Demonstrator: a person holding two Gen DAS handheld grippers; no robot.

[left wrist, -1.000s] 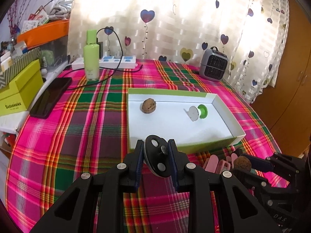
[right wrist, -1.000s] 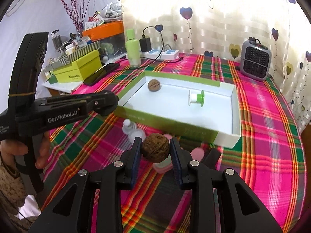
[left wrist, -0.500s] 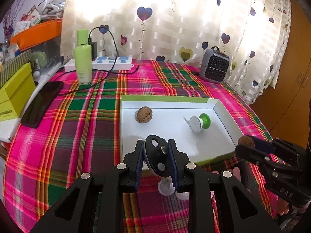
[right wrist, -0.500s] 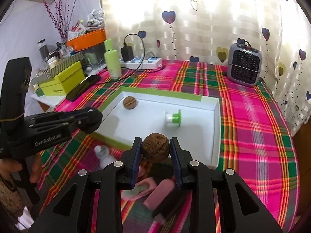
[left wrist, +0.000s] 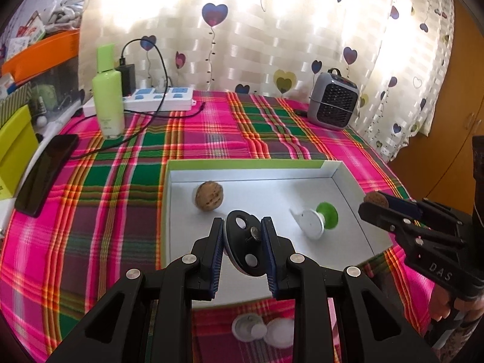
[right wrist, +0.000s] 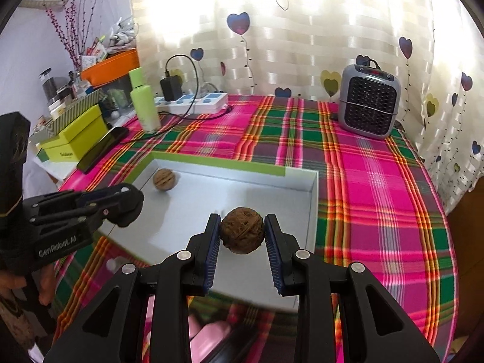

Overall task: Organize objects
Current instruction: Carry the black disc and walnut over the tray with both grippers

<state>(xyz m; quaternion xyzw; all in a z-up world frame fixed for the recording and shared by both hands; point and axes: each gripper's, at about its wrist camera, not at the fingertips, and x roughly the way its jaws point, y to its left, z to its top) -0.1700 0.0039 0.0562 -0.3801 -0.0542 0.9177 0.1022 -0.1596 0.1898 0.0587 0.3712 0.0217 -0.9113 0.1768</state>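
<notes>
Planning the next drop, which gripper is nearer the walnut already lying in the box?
Left. The left gripper hangs just in front of the loose walnut; the right gripper is over the box's opposite side.

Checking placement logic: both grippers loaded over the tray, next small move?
Probably lower the right gripper slightly and release its walnut: it hangs over the white tray, clear of the walnut already inside. The left gripper holds a black disc.

Both wrist cameras look steeply down along their fingers, close over the white tray (left wrist: 251, 165) (right wrist: 313, 199), sharing it and the curtain (left wrist: 272, 30) (right wrist: 302, 30).
</notes>
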